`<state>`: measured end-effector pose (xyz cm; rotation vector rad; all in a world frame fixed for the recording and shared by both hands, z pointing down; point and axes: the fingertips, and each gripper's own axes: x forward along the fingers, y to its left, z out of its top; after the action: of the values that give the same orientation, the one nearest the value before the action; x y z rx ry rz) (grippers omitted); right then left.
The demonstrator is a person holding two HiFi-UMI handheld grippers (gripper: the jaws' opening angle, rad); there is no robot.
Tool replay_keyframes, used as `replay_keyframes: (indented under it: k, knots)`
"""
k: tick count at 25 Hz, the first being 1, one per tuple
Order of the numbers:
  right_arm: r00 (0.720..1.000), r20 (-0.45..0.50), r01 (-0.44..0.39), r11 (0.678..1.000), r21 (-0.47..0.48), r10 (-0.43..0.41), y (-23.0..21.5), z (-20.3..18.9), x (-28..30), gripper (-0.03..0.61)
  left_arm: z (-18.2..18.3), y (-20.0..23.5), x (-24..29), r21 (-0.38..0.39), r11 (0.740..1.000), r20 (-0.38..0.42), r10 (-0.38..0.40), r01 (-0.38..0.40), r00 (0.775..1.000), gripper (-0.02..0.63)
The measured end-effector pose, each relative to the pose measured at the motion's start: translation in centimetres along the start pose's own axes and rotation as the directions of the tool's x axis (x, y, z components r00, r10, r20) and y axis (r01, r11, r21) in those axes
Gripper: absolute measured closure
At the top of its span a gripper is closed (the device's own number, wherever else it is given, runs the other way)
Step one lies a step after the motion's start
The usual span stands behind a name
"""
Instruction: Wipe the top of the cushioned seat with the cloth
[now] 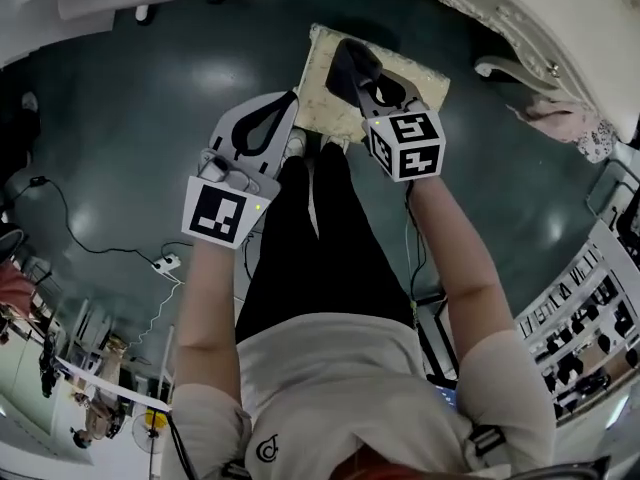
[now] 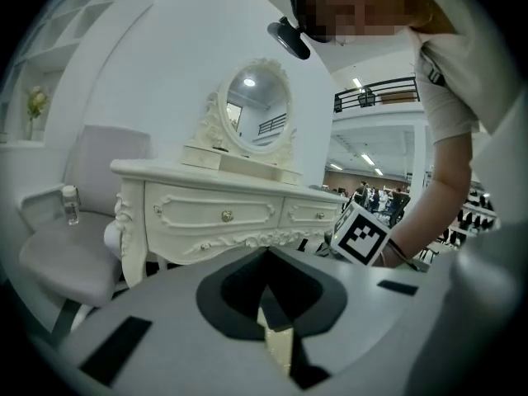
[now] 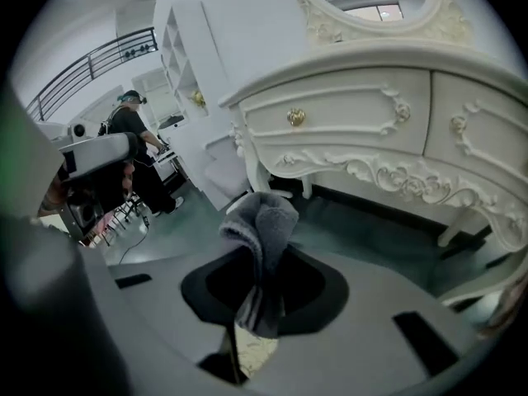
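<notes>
The cushioned seat [image 1: 322, 86] is a cream square stool top, seen from above in front of the person's legs. My right gripper [image 1: 356, 76] hangs over its middle, shut on a dark grey cloth [image 1: 348, 60]. In the right gripper view the cloth [image 3: 261, 221] sticks up folded between the jaws, with a bit of the seat [image 3: 252, 349] showing below. My left gripper [image 1: 292, 100] is at the seat's left edge, jaws together and holding nothing. In the left gripper view that gripper [image 2: 266, 264] points toward the dressing table, with a sliver of the seat [image 2: 277, 346] beneath.
A white carved dressing table [image 2: 223, 213] with an oval mirror [image 2: 257, 101] stands just beyond the seat; its curved edge [image 1: 520, 18] shows in the head view. A grey chair [image 2: 74, 246] stands to its left. A power strip and cable [image 1: 165, 263] lie on the green floor.
</notes>
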<state>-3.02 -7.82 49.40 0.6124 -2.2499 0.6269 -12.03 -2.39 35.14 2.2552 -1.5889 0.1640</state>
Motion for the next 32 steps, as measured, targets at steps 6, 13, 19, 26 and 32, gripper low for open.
replay_keyframes:
  k: [6, 13, 19, 26, 32]
  knots:
    - [0.999, -0.051, -0.012, 1.0, -0.023, 0.011, -0.3, -3.3, 6.8, 0.503, -6.1, 2.4, 1.0, -0.059, 0.998, -0.03, -0.006, 0.004, 1.0, 0.601]
    - [0.993, -0.114, 0.016, 1.0, 0.016, -0.014, -1.0, -6.1, 12.0, 0.502, -10.7, 3.1, 1.5, -0.092, 0.993, -0.08, -0.076, 0.069, 0.994, 0.601]
    - [0.987, -0.15, 0.057, 0.998, -0.014, -0.058, -2.3, -7.1, 13.0, 0.497, -11.7, 3.1, 2.6, -0.091, 0.993, -0.102, -0.08, 0.071, 0.992, 0.601]
    - [0.988, -0.145, 0.05, 0.999, 0.018, -0.047, -3.8, -7.7, 12.1, 0.495, -12.0, 1.3, 4.9, -0.078, 0.99, -0.114, -0.122, 0.114, 0.986, 0.601]
    - [0.986, -0.152, 0.079, 0.995, 0.056, -0.07, -5.9, -8.9, 10.4, 0.495, -11.9, -0.6, 6.5, -0.085, 0.989, -0.099, -0.133, 0.125, 0.986, 0.601]
